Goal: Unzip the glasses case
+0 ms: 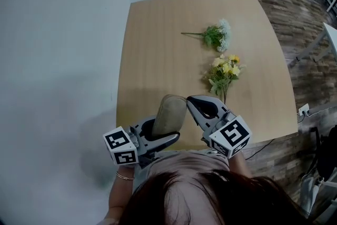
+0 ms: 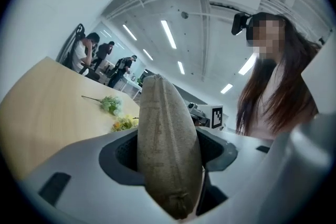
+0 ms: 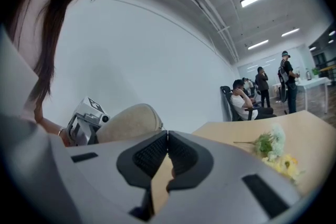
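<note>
Two grippers were raised over the near edge of the wooden table (image 1: 158,50) in the head view. The left gripper (image 1: 163,131) was clamped on the lower end of the tan glasses case (image 1: 169,110), which was held tilted up off the table. The right gripper (image 1: 190,99) had its tip just beside the case's upper end; contact could not be confirmed from that view. Farther out lay a green and white bunch (image 1: 218,36) and a yellow bunch (image 1: 225,72), both well apart from the case.

Left gripper view: the jaws stood wide and pressed on the fabric case from either side, with its seam facing the camera. The right gripper's marker cube (image 2: 216,116) showed behind the case.

Right gripper view: the jaws were closed tip to tip, with nothing discernible between them. The case sat to their left, partly hidden by one jaw.
</note>
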Demonstrator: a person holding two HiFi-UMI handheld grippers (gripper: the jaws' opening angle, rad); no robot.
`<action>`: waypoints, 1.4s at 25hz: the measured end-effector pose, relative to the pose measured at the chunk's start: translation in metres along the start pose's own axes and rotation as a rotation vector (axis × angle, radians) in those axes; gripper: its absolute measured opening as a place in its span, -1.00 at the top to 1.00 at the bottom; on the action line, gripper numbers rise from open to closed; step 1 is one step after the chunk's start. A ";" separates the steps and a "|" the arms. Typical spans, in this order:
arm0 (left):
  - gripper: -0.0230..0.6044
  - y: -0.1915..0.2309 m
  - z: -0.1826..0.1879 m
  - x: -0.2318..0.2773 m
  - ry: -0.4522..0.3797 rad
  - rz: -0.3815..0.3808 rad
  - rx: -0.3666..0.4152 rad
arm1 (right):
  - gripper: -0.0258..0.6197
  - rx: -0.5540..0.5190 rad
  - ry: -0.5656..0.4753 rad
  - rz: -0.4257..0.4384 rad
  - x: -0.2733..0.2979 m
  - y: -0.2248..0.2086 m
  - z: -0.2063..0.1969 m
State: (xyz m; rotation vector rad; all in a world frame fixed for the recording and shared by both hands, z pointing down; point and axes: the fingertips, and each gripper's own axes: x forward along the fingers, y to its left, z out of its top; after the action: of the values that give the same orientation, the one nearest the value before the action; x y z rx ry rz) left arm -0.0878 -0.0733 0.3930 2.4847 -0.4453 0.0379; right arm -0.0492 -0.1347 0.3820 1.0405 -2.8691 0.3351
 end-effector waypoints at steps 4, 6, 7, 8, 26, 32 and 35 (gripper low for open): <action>0.03 0.003 0.006 -0.001 -0.047 -0.010 -0.027 | 0.87 0.008 -0.009 0.006 0.004 0.000 0.001; 0.03 0.003 0.007 -0.001 -0.060 -0.018 -0.041 | 0.87 0.009 -0.010 0.011 0.004 0.000 0.001; 0.03 0.003 0.008 -0.002 -0.070 -0.024 -0.052 | 0.87 0.010 -0.011 0.012 0.005 0.000 0.002; 0.03 0.003 0.009 -0.002 -0.082 -0.031 -0.065 | 0.87 0.011 -0.011 0.013 0.005 0.000 0.003; 0.04 0.006 0.022 0.003 -0.341 -0.190 -0.364 | 0.87 0.063 -0.043 -0.023 0.003 -0.007 0.012; 0.04 0.007 0.024 0.004 -0.419 -0.233 -0.472 | 0.87 0.073 -0.046 -0.030 0.003 -0.009 0.013; 0.04 0.009 0.023 0.005 -0.447 -0.247 -0.511 | 0.87 0.073 -0.043 -0.033 0.004 -0.010 0.012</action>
State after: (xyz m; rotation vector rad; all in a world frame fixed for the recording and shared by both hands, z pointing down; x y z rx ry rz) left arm -0.0874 -0.0950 0.3802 2.0089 -0.2779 -0.6587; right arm -0.0455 -0.1469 0.3729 1.1188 -2.8937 0.4234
